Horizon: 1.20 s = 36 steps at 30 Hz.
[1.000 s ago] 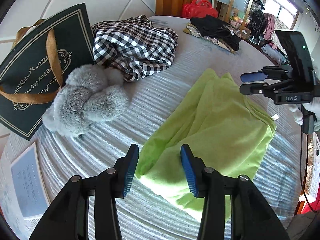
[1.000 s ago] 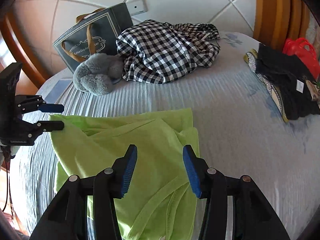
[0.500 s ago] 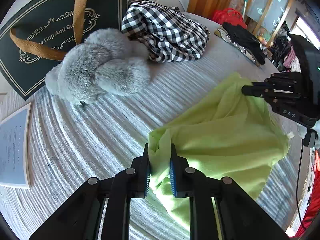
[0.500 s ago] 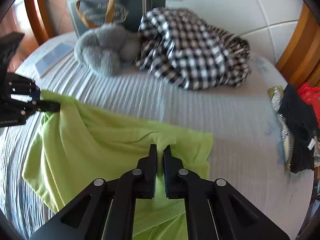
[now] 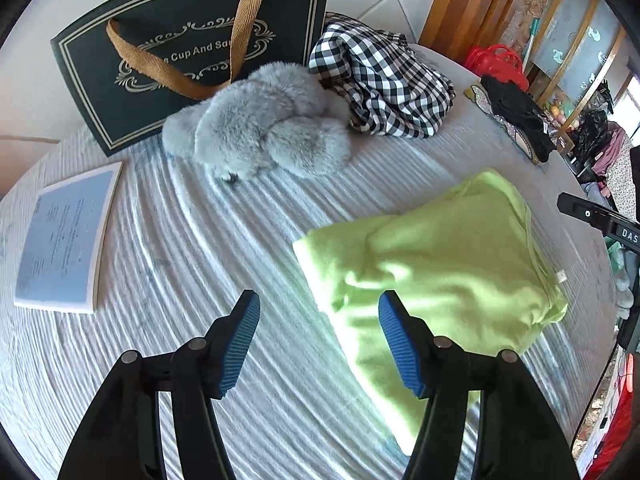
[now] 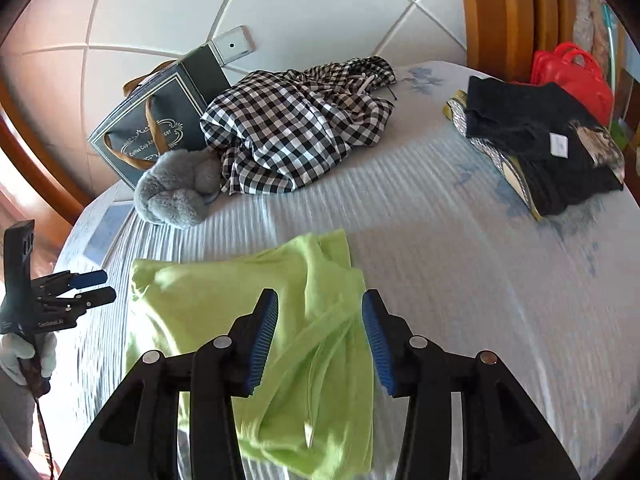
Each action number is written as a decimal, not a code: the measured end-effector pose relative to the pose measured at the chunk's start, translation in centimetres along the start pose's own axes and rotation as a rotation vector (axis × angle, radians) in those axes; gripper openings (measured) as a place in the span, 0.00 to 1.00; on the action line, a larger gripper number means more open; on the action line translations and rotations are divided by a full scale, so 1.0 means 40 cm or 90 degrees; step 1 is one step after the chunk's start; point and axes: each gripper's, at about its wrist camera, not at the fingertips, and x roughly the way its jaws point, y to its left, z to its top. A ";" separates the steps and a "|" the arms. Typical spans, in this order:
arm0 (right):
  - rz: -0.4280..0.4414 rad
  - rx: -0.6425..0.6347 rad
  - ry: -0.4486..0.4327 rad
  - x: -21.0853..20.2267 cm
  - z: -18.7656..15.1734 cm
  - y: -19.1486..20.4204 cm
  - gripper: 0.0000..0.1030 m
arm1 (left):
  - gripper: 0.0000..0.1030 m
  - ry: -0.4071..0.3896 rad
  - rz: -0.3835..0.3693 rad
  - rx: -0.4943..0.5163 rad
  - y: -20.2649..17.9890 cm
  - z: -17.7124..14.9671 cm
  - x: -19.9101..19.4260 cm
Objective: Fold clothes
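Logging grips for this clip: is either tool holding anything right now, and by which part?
Nothing is held. Both the left tool and right tool are opening, pads clear of the green garment, which lies on the bed.

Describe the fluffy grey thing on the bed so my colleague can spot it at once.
Start at the dark gift bag that stands against the wall at the head of the bed. In front of it, beside the black-and-white checked garment, lies the grey fur bundle, the only furry thing there.
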 end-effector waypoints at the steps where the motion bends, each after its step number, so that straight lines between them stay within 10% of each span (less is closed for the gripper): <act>1: -0.001 0.005 0.011 -0.010 -0.026 0.001 0.42 | 0.61 0.009 -0.006 -0.005 -0.010 -0.016 -0.001; 8: 0.013 0.010 0.072 -0.034 -0.143 0.027 0.42 | 0.61 0.045 -0.041 -0.031 -0.095 -0.117 0.013; 14: 0.052 -0.060 0.119 0.059 -0.135 0.084 0.62 | 0.61 0.058 -0.002 -0.089 -0.138 -0.150 0.056; 15: 0.048 -0.080 0.133 0.080 -0.135 0.088 0.44 | 0.57 0.060 0.005 -0.097 -0.143 -0.154 0.061; 16: 0.044 -0.099 0.148 0.101 -0.135 0.091 0.26 | 0.28 0.062 0.011 -0.106 -0.145 -0.159 0.057; 18: 0.056 -0.124 0.167 0.105 -0.136 0.083 0.13 | 0.12 0.066 0.024 -0.122 -0.149 -0.169 0.051; 24: 0.103 -0.137 0.254 0.080 -0.152 0.026 0.13 | 0.15 0.087 0.047 -0.153 -0.153 -0.183 0.008; 28: 0.096 -0.137 0.190 0.012 -0.093 0.003 0.22 | 0.53 -0.002 0.035 -0.176 -0.126 -0.124 -0.073; 32: 0.149 -0.129 0.116 0.008 -0.003 0.025 0.24 | 0.51 -0.048 -0.001 -0.178 -0.106 -0.026 -0.062; 36: 0.202 -0.153 0.128 0.095 0.042 0.122 0.24 | 0.21 -0.011 -0.042 -0.160 -0.126 0.064 0.025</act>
